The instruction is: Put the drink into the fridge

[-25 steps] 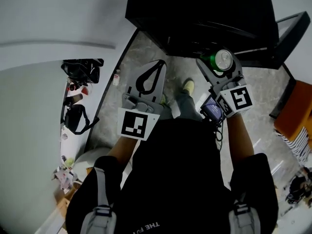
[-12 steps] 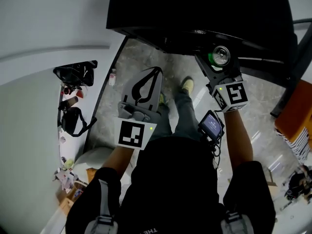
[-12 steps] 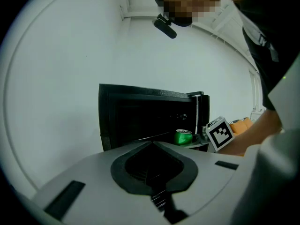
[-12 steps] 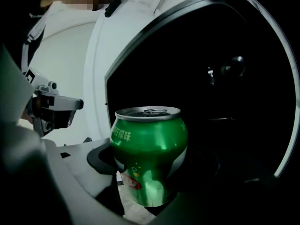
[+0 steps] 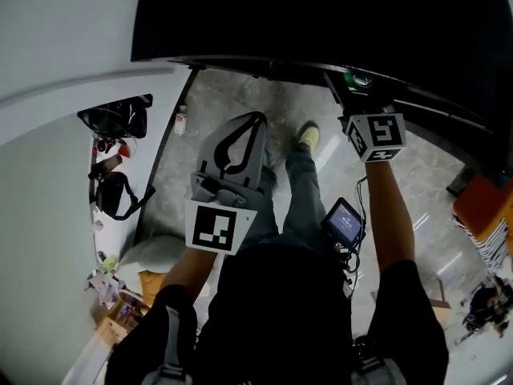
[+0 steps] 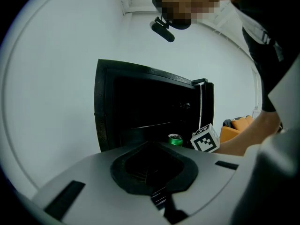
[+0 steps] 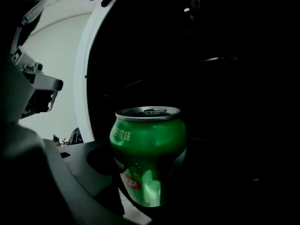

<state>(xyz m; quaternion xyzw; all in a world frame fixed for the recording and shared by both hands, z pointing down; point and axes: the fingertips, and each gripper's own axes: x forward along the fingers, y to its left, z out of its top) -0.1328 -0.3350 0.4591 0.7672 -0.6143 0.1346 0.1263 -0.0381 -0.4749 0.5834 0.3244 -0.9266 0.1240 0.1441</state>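
Right gripper clamped on upright green can, right at open front of dark fridge. Left gripper jaws together, empty, outside fridge.

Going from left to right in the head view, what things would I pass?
Black bags → left gripper → yellow-green shoe → right gripper holding the green can → orange thing.
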